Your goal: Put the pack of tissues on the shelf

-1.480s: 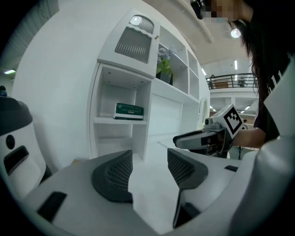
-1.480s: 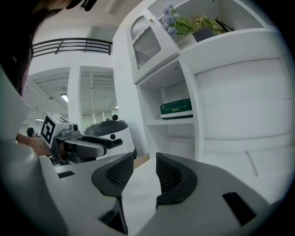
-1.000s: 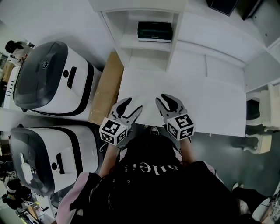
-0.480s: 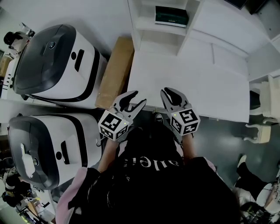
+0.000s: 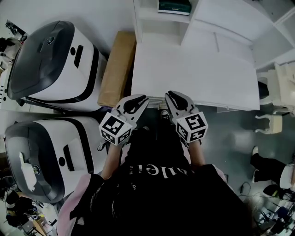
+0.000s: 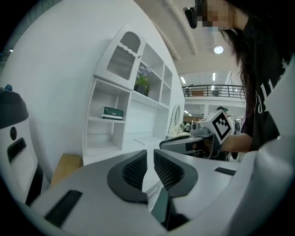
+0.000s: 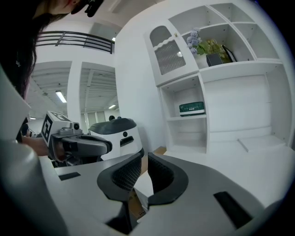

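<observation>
The pack of tissues (image 5: 174,6), dark green with a white edge, lies on a middle board of the white shelf unit (image 5: 159,20) at the far side of the white table (image 5: 198,73). It also shows in the left gripper view (image 6: 112,113) and the right gripper view (image 7: 192,108). My left gripper (image 5: 140,98) (image 6: 150,154) hovers at the table's near edge. Its jaws are closing, nearly together, with nothing between them. My right gripper (image 5: 169,95) (image 7: 144,156) is beside it, jaws shut on nothing. Both are far from the pack.
Two large white-and-dark machines (image 5: 50,64) (image 5: 41,152) stand left of the table. A brown cardboard box (image 5: 117,67) lies between them and the table's left edge. A white stool (image 5: 276,92) is at the right. A potted plant (image 7: 205,44) sits on an upper shelf.
Both grippers' jaws have closed from open. The view has shifted so the table and shelf sit higher, with the grippers now at the table's near edge.
</observation>
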A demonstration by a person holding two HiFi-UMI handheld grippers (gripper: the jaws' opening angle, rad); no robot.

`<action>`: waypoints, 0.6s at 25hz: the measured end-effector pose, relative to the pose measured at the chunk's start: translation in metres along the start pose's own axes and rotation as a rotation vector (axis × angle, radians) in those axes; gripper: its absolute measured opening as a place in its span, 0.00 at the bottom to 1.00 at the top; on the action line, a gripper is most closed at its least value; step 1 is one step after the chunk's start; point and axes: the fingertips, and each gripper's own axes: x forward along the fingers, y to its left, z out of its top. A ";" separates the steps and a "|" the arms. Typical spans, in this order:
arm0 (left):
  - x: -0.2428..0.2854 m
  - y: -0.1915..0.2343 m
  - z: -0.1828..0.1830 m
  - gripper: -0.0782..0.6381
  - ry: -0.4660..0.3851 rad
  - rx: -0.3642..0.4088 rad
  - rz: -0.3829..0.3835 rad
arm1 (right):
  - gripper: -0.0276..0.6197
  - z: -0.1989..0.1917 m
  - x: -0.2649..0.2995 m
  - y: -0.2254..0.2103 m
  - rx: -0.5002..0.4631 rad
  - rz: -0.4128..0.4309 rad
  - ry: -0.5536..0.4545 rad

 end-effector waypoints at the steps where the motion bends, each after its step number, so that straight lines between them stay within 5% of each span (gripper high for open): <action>1: -0.002 -0.004 -0.002 0.19 0.001 0.002 -0.011 | 0.16 -0.003 -0.004 0.004 -0.001 -0.006 0.001; 15: -0.013 -0.035 -0.016 0.17 0.009 0.020 -0.086 | 0.15 -0.026 -0.027 0.029 -0.012 -0.031 0.016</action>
